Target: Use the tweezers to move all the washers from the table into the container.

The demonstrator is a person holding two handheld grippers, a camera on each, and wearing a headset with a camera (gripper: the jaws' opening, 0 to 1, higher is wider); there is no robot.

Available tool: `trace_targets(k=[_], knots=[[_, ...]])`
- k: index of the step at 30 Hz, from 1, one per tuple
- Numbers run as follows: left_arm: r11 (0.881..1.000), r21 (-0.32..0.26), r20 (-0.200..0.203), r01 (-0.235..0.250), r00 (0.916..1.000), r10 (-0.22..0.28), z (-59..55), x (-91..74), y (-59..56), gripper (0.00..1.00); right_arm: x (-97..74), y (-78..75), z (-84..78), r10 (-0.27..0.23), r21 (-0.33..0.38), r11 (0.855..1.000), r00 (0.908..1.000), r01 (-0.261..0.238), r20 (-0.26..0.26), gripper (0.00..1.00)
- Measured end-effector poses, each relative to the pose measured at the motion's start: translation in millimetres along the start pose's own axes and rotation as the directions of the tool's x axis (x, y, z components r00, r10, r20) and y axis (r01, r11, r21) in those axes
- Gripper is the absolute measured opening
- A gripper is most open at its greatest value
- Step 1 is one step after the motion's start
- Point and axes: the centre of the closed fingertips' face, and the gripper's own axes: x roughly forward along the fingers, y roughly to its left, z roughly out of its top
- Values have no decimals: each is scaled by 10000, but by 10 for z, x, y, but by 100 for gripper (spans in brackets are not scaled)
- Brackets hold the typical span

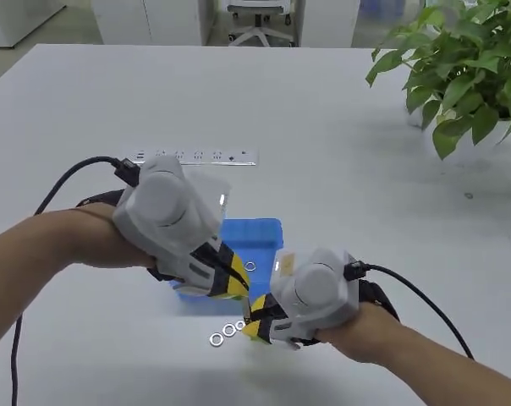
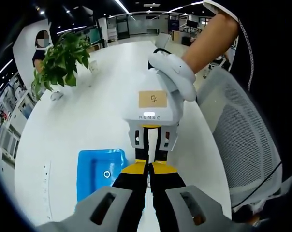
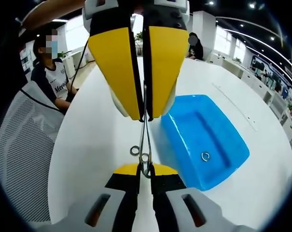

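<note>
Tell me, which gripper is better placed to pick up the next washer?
Probably left. The left gripper pinches the tweezers, which reach down to the washers on the table beside the container. The right gripper just sits at their lower end; its grip is unclear.

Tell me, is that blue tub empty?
Not empty: one washer lies on the floor of the blue container, clear in the right gripper view.

four washers [image 1: 228, 330], one container [image 1: 264, 233], one tweezers [image 3: 144, 140]
</note>
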Motion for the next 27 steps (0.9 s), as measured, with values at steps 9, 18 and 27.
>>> trace_targets(k=[9,18,27], knots=[[9999,94,34,-96,9999,96,83,-110,17,6,-91,-17,100,-112,-121,9999,9999,113,65,10],[9995,243,51,-215,9998,214,176,-228,52,6,-189,-84,215,-342,-181,9992,9990,347,272,10],[9985,480,29,-278,9996,277,260,-305,158,6,-252,-212,311,-529,-289,9981,9979,539,363,10]])
